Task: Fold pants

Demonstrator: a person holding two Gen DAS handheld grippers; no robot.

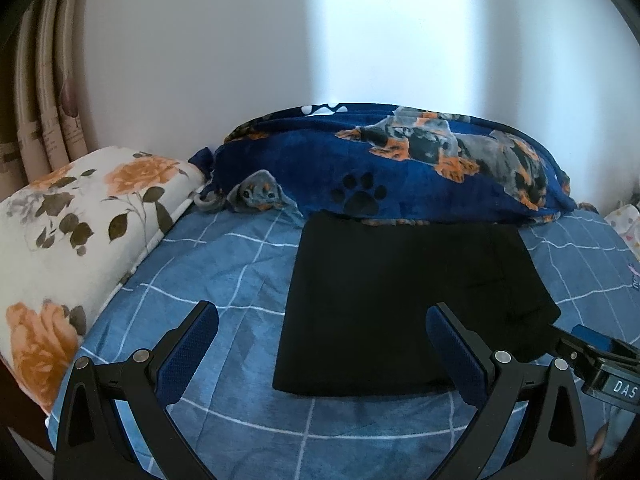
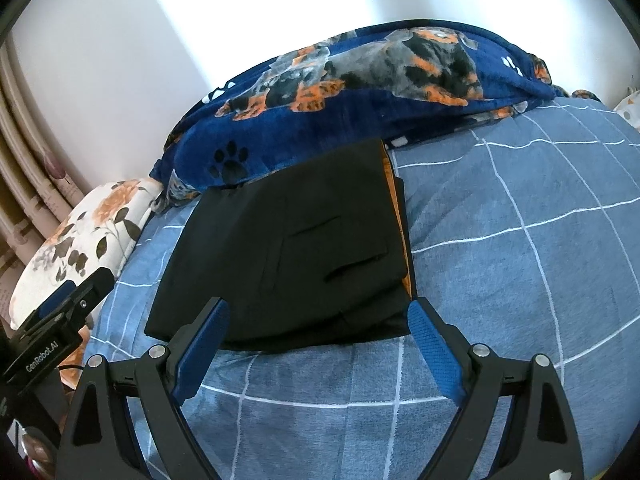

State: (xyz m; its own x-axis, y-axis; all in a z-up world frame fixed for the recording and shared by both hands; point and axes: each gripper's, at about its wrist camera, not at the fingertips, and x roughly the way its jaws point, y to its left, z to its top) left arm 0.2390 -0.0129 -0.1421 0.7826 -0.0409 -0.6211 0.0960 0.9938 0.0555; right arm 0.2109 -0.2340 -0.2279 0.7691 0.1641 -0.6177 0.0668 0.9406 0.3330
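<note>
On the bed [image 1: 224,280], the pants [image 1: 400,300] lie folded at twelve o'clock; left gripper [image 1: 322,332] and right gripper [image 2: 318,326] hover with jaws spread, empty. Probably finished; just smooth the edges.

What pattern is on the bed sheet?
Blue sheet with thin white grid lines, clearest in the right wrist view.

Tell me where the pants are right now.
The folded pants lie on the blue checked bedsheet, centre of both views, far edge against the dog-print blanket, just beyond both open grippers.
</note>
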